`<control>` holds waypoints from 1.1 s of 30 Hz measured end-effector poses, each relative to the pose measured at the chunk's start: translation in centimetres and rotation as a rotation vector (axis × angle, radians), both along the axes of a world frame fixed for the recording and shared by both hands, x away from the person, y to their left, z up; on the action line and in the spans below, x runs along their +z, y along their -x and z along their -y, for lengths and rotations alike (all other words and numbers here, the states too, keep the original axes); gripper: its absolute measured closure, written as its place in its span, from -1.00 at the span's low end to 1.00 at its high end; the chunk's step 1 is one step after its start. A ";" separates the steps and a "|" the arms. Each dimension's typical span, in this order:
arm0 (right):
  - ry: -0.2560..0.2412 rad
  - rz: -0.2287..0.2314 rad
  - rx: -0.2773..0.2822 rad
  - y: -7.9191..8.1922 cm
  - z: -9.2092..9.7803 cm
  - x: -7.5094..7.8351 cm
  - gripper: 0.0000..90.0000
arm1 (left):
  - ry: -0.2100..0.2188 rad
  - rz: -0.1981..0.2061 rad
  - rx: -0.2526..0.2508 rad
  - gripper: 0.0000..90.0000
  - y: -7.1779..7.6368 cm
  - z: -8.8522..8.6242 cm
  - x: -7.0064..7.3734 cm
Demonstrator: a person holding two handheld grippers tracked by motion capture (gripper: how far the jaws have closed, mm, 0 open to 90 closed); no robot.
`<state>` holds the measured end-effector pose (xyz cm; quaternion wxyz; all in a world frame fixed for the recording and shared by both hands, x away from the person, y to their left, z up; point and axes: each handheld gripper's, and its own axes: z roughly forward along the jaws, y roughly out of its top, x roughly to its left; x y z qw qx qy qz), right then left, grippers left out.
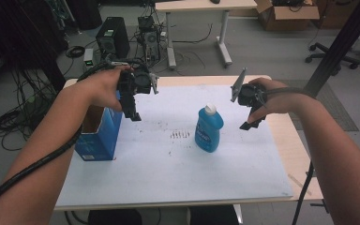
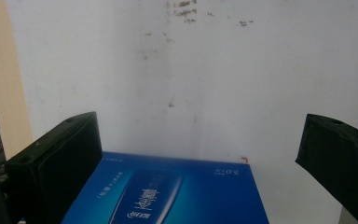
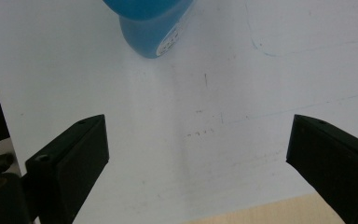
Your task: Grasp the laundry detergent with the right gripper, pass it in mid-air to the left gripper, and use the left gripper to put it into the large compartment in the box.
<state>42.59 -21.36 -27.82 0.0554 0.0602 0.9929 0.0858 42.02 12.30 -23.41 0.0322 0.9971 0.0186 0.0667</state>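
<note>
Glossy blue bottle [image 1: 209,129] beside rectangular cardboard box [image 1: 97,135].

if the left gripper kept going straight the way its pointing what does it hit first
Probably the blue box: it lies low between the open jaws of the left gripper, with the white table sheet beyond. Depth is hard to judge.

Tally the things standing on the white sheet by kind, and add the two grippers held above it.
Blue bottle with white cap: 1
Blue box, top open: 1
Grippers, both with jaws open: 2, left gripper and right gripper
Total: 4
</note>
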 end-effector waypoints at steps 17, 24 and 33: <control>0.002 0.008 -0.001 0.5 -0.1 0.1 -0.88 | -0.015 -0.025 0.002 -0.99 2.1 -0.8 -0.3; -0.077 -0.019 -0.028 1.8 0.3 -0.5 -0.88 | 0.001 -0.046 0.001 -0.99 4.0 -1.3 -1.1; -0.142 -0.025 -0.081 3.2 1.3 -1.7 -0.90 | -0.030 -0.076 -0.048 -0.99 6.5 -0.3 -2.7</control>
